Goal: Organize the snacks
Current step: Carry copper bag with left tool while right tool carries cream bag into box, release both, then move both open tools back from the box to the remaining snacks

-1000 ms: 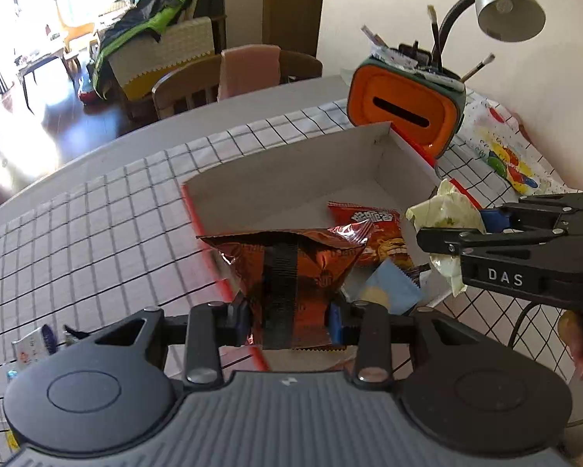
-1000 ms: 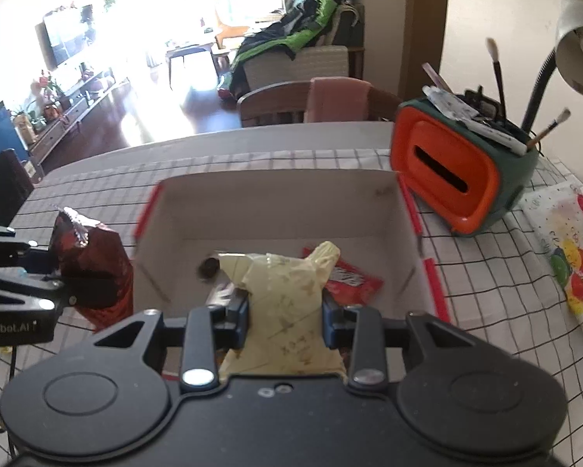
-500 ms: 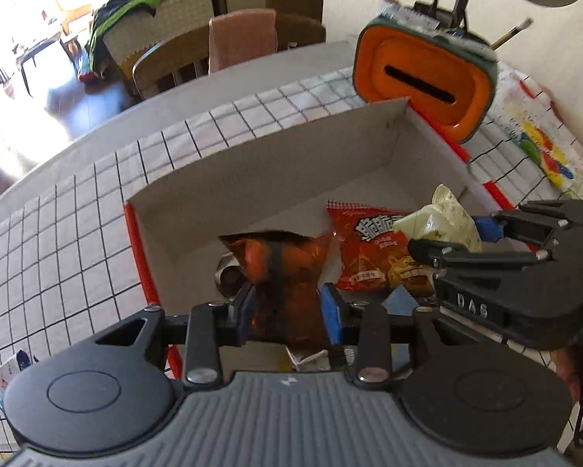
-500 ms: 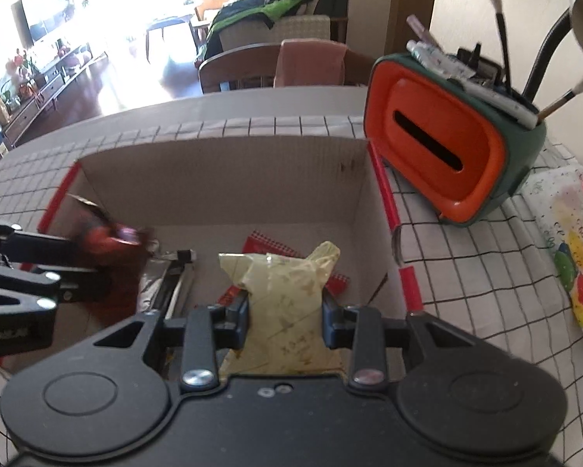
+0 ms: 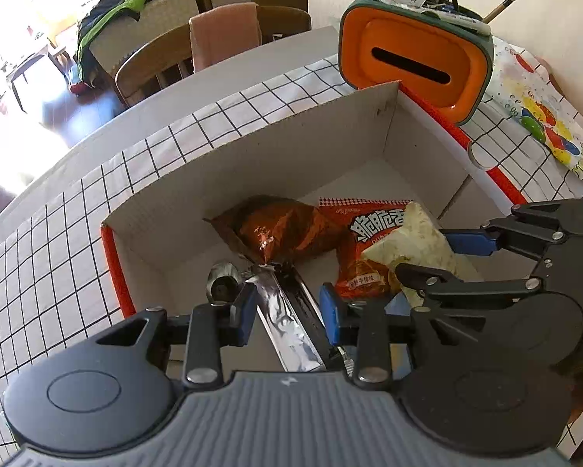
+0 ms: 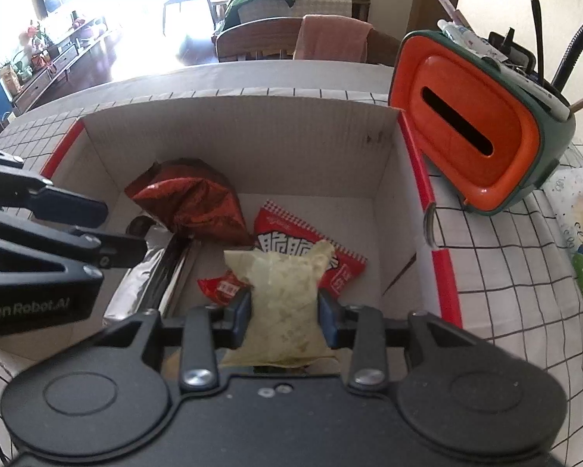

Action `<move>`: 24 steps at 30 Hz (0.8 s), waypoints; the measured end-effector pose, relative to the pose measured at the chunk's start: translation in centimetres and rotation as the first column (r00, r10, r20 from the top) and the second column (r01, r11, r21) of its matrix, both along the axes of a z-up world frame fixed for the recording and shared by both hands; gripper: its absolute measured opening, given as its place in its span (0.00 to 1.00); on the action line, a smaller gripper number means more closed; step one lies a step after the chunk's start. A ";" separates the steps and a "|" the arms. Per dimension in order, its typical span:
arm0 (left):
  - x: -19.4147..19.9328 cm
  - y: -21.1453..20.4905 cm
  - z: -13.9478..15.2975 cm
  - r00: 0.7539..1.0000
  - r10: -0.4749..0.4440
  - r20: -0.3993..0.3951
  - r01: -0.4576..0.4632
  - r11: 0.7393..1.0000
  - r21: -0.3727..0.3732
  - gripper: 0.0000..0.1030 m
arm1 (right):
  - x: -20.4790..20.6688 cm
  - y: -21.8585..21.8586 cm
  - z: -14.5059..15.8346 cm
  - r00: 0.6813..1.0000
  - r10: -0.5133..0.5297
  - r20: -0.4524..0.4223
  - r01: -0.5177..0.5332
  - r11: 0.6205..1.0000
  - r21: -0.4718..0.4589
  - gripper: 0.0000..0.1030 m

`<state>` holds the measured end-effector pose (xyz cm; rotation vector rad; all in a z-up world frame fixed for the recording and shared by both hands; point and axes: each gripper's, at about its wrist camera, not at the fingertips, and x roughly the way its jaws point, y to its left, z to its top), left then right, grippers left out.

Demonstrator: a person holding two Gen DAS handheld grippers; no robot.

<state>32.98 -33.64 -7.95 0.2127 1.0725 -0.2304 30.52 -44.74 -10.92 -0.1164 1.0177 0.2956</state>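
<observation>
1. We note the left gripper (image 5: 287, 309) has released the brown foil snack bag (image 5: 287, 229); half a second ago it was clamped on it, and now its fingers stand apart, empty.
2. That bag lies inside the cardboard box (image 6: 229, 132), against the red snack packet (image 6: 310, 251).
3. The right gripper (image 6: 283, 305) remains clamped on the pale yellow snack bag (image 6: 283, 295), held over the box interior.
4. We judge one snack delivered and the yellow bag next for release.
</observation>
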 end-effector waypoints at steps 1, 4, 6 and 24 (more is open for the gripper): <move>-0.1 0.1 0.1 1.000 0.000 0.001 0.000 1.000 0.000 0.33 | -0.1 -0.1 0.2 1.000 -0.001 0.000 0.001 1.000 0.008 0.35; -0.2 0.3 0.3 1.000 0.009 -0.004 -0.009 1.000 -0.004 0.34 | -0.4 -0.3 0.9 1.000 0.000 0.005 0.000 1.000 0.025 0.36; -0.4 0.8 0.6 1.000 0.019 -0.001 -0.019 1.000 -0.015 0.34 | -0.9 -0.5 1.5 1.000 0.002 0.004 -0.002 0.999 0.046 0.36; -6.5 5.5 4.7 0.993 0.052 0.103 -0.040 0.993 -0.112 0.48 | -6.1 0.9 7.7 0.995 0.036 0.092 -0.050 0.986 0.161 0.52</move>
